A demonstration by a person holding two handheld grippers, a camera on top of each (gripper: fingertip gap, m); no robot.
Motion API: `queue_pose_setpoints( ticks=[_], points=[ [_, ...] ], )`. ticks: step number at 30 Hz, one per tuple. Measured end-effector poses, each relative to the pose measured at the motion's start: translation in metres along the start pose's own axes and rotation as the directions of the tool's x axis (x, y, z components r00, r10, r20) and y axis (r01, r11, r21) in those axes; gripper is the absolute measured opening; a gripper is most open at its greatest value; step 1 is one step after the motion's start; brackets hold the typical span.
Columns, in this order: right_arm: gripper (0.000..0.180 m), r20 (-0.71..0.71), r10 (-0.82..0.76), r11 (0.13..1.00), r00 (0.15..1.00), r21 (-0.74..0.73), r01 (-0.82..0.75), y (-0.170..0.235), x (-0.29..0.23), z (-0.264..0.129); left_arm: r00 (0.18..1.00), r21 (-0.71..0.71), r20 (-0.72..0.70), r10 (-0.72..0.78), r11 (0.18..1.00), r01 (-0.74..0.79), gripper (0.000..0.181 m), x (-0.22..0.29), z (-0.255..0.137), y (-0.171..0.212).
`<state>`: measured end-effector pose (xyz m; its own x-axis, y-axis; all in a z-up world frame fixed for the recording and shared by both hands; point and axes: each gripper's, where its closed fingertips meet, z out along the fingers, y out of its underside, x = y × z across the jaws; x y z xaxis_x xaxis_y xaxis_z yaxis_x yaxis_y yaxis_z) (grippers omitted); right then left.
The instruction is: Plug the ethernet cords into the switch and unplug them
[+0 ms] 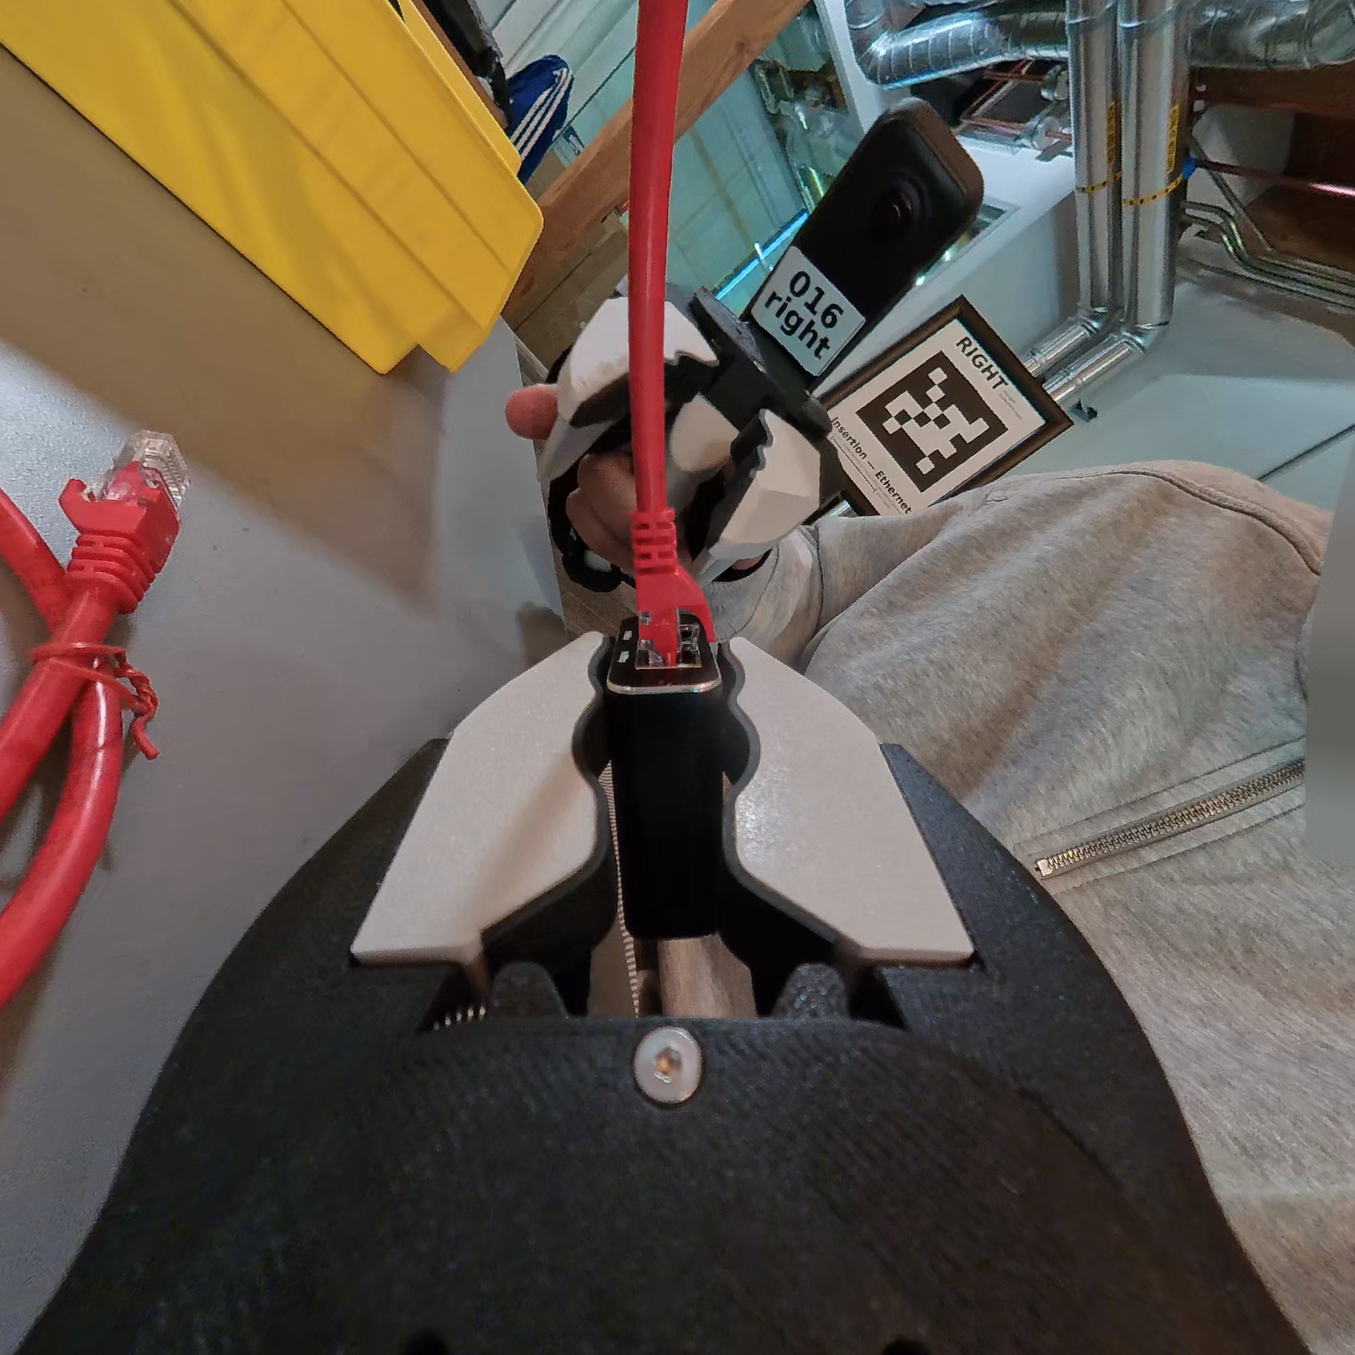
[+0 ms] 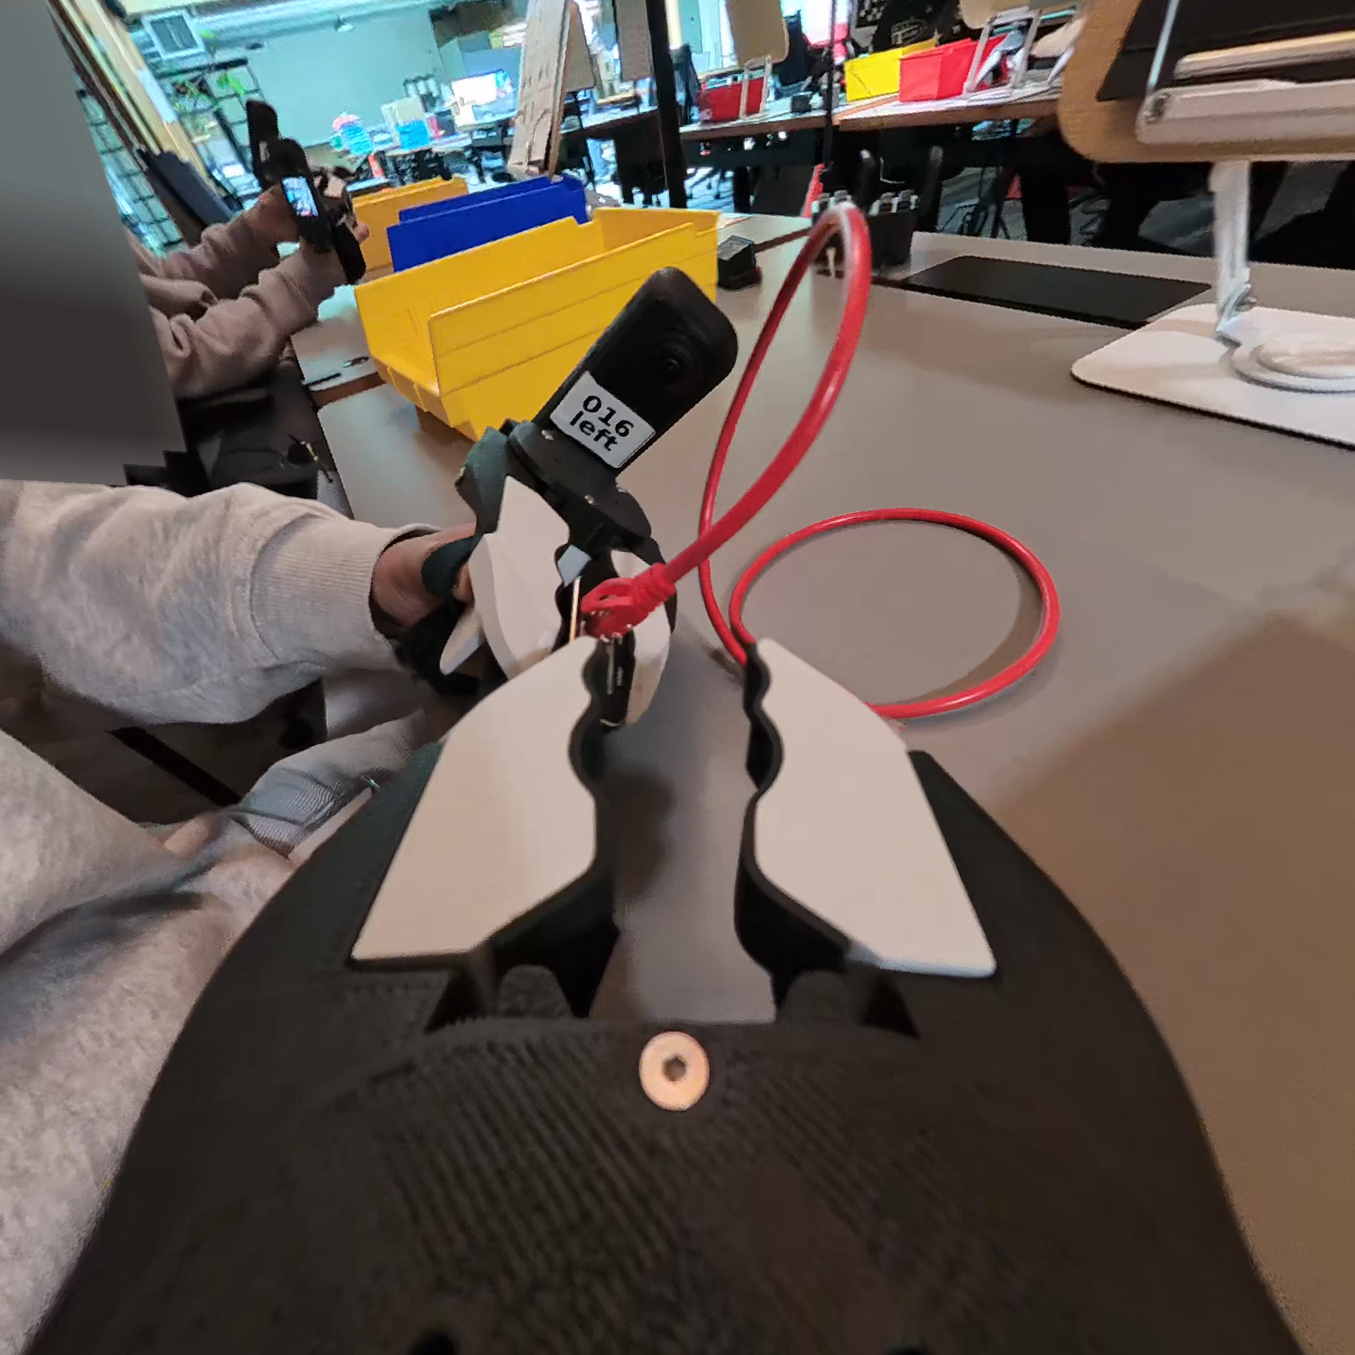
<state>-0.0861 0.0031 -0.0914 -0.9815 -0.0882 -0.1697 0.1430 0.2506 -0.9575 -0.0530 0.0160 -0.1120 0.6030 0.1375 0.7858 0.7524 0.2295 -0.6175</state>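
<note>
Left wrist view: the left gripper (image 1: 663, 704) is clamped on the small black switch (image 1: 663, 799), its port end facing outward. 1 red cord (image 1: 655, 308) is plugged in there, its plug (image 1: 663, 586) seated in a port. The switch looks light, hard and smooth, so squeeze its flat sides. The cord looks springy; take the ribbed boot behind the plug. The right gripper (image 2: 671, 660) hangs open and empty just beside it. A spare plug (image 1: 121, 513) lies on the table (image 1: 293, 660).

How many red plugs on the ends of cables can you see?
2. One red cable plug sits in the black switch gripped by the left gripper; another red plug lies loose on the grey table.
</note>
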Motion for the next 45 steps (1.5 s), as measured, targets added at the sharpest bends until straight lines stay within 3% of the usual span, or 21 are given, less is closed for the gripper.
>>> queue_pose_setpoints(
  ticks=[2, 5, 10, 12, 15, 25, 37, 45],
  points=[
    [0.038, -0.009, 0.009, 1.0, 1.0, -0.01, -0.009, 0.002, 0.002, -0.001, 1.0, 0.0, -0.001, 0.0, 1.0, 0.0, 0.025, 0.0, 0.0, 0.0],
    [0.025, -0.03, -0.039, 0.999, 0.999, -0.016, 0.038, 0.001, 0.001, -0.002, 1.0, 0.001, -0.003, 0.002, 1.0, -0.002, 0.025, 0.0, 0.0, 0.0],
    [0.016, -0.076, -0.156, 0.988, 0.985, -0.019, 0.155, 0.0, -0.002, -0.002, 1.0, 0.002, -0.008, 0.005, 1.0, -0.005, 0.025, 0.001, 0.0, 0.0],
    [0.0, -0.129, -0.236, 0.97, 0.963, 0.024, 0.241, -0.006, 0.0, -0.006, 1.0, 0.002, -0.009, 0.005, 1.0, -0.005, 0.025, 0.001, 0.0, 0.0],
    [0.0, -0.181, -0.326, 0.939, 0.928, 0.053, 0.34, -0.015, -0.003, -0.01, 1.0, 0.002, -0.008, 0.005, 1.0, -0.005, 0.025, 0.001, 0.0, 0.0],
    [0.0, -0.04, -0.02, 0.998, 0.999, 0.061, 0.022, -0.014, -0.013, -0.006, 1.0, 0.002, -0.008, 0.005, 1.0, -0.005, 0.025, 0.001, 0.0, 0.0],
    [0.0, -0.085, -0.177, 0.983, 0.98, 0.027, 0.18, -0.011, -0.018, -0.004, 1.0, 0.004, -0.011, 0.003, 1.0, -0.003, 0.025, 0.001, 0.0, 0.0],
    [0.0, -0.124, -0.251, 0.954, 0.96, 0.134, 0.267, -0.024, -0.02, -0.01, 1.0, 0.004, -0.01, 0.003, 1.0, -0.003, 0.025, 0.001, 0.0, 0.0]
  ],
)
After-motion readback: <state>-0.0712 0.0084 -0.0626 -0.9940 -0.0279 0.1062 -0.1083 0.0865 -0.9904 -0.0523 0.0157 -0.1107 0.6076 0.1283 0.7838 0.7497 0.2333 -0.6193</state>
